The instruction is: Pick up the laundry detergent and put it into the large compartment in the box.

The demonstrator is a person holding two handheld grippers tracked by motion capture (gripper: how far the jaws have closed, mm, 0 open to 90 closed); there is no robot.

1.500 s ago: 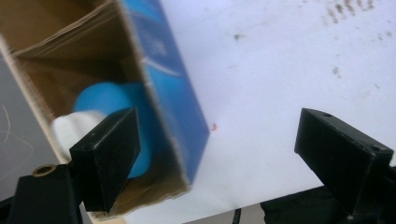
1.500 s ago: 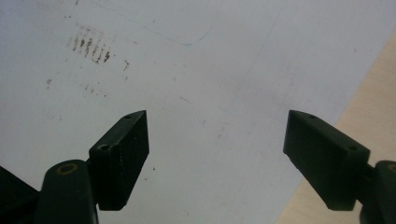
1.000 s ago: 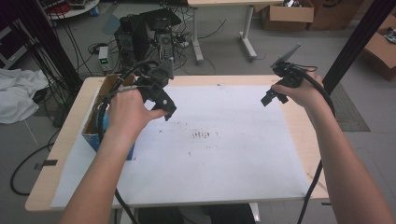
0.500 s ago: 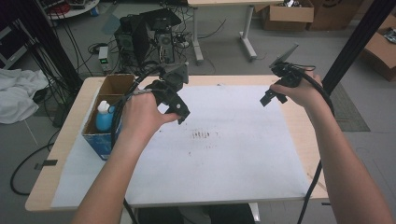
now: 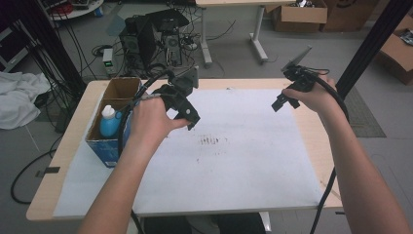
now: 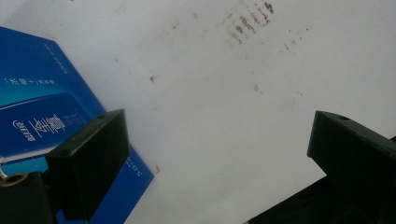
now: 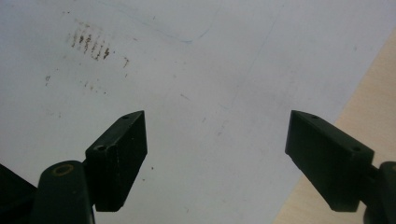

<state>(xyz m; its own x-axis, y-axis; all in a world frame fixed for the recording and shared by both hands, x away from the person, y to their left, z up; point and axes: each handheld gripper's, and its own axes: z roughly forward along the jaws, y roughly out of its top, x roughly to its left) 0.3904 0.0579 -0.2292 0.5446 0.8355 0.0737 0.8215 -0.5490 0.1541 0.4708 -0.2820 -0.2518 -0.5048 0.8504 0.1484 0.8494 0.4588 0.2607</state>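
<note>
My left gripper [image 5: 187,114] hangs over the left part of the white sheet [image 5: 243,165], just right of a blue cardboard box [image 5: 111,146]. It is open with nothing between its jaws. In the left gripper view the left gripper [image 6: 219,135] has the blue box [image 6: 37,116] behind its left jaw and brown stains [image 6: 243,23] ahead. My right gripper [image 5: 285,101] is held over the sheet's far right part, open and empty. In the right gripper view the right gripper [image 7: 224,135] faces the stains [image 7: 91,42] and the sheet's edge.
The box holds a blue bottle with a white cap [image 5: 108,122] and stands at the table's left. Brown stains [image 5: 209,141] mark the sheet's middle. Bare wood table [image 7: 369,93] shows past the sheet's right edge. Computers and cables lie on the floor beyond the table.
My left gripper has moved right, from above the box to over the sheet beside it. The right gripper has stayed in place.
</note>
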